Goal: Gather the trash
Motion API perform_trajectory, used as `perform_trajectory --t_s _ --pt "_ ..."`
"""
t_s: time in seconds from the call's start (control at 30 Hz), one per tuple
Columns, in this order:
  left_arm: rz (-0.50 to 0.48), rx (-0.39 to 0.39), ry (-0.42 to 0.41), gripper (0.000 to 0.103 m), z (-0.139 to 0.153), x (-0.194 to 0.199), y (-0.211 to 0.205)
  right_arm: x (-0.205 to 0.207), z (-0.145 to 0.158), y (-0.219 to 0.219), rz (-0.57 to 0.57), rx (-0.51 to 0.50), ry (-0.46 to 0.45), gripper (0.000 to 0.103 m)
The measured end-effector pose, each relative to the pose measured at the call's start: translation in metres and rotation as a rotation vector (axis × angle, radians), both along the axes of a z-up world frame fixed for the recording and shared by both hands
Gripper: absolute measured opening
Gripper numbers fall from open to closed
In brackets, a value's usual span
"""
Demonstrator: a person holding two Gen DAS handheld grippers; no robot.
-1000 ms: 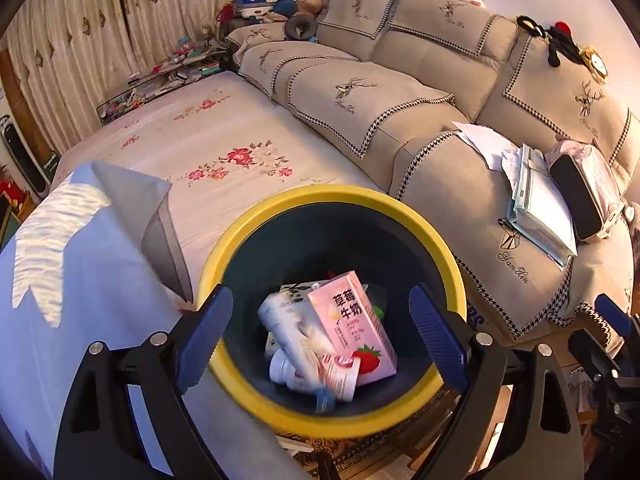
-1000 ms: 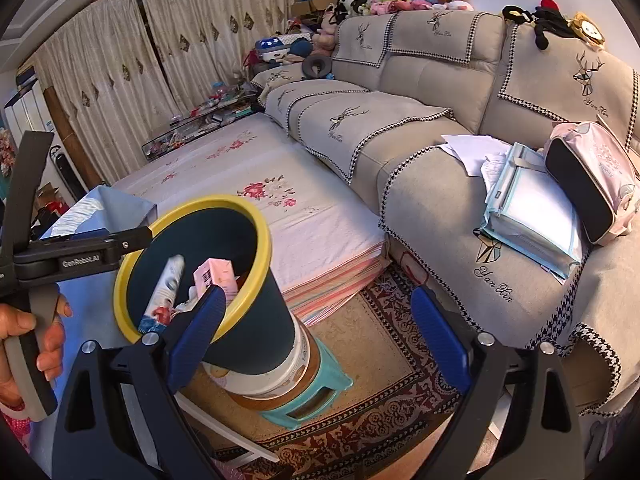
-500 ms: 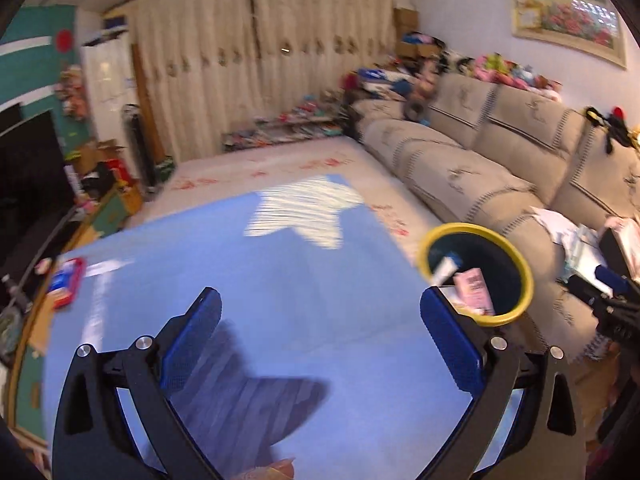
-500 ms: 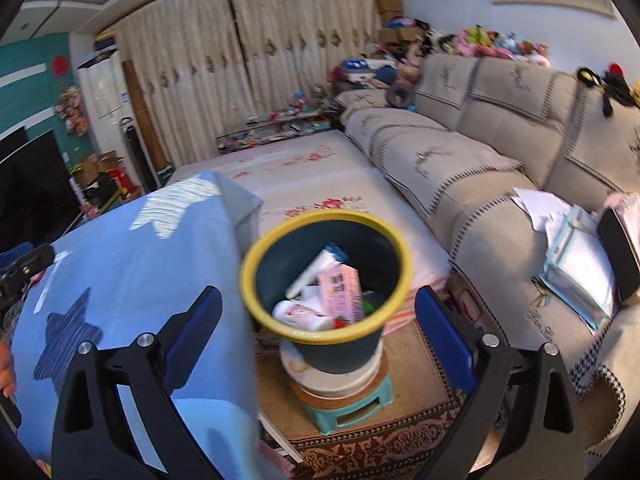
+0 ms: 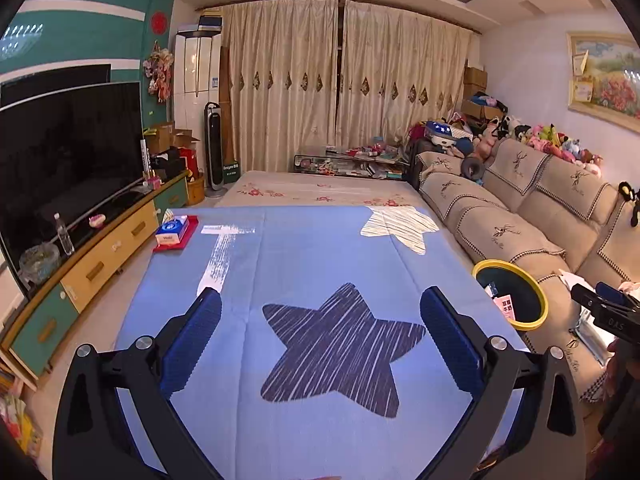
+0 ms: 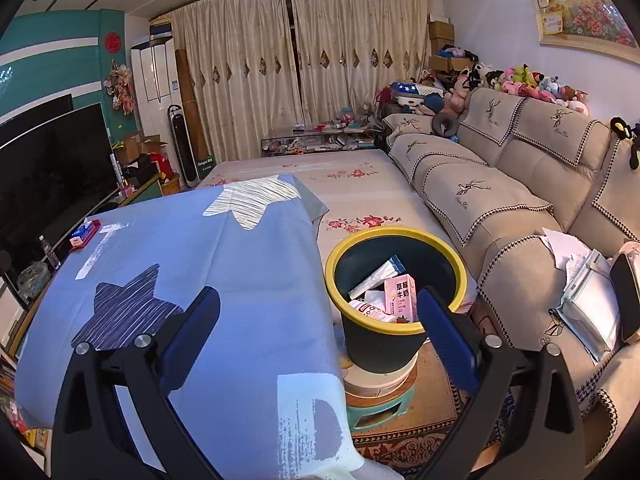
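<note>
Both tools are empty: the left gripper and right gripper each hang with jaws spread wide over the blue star tablecloth. My read is the step is scanning for leftover trash: sweep slowly, keeping the cloth in view. The yellow-rimmed bin stands upright, mouth up, at the right gripper's 1 o'clock. The pink strawberry milk carton inside stands nearly on end.
</note>
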State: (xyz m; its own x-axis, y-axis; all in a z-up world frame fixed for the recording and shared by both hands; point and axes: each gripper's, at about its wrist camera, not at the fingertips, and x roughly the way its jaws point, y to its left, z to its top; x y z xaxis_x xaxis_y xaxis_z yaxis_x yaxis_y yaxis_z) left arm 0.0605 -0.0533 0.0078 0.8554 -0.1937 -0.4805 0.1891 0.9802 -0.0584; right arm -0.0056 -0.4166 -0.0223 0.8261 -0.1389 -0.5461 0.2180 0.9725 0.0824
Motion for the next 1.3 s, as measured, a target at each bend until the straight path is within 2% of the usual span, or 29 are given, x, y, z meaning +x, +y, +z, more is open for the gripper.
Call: perform_trajectory --t_s 0.27,1.3 --pt "0.057 0.013 -0.029 0.098 -0.003 -0.026 0.015 -0.005 0.006 0.002 -0.003 -0.002 -0.016 0.095" --pt "0.041 0.015 -0.002 0.098 -0.005 -0.014 -0.001 0.003 -0.005 0.004 0.006 0.018 0.004 0.095"
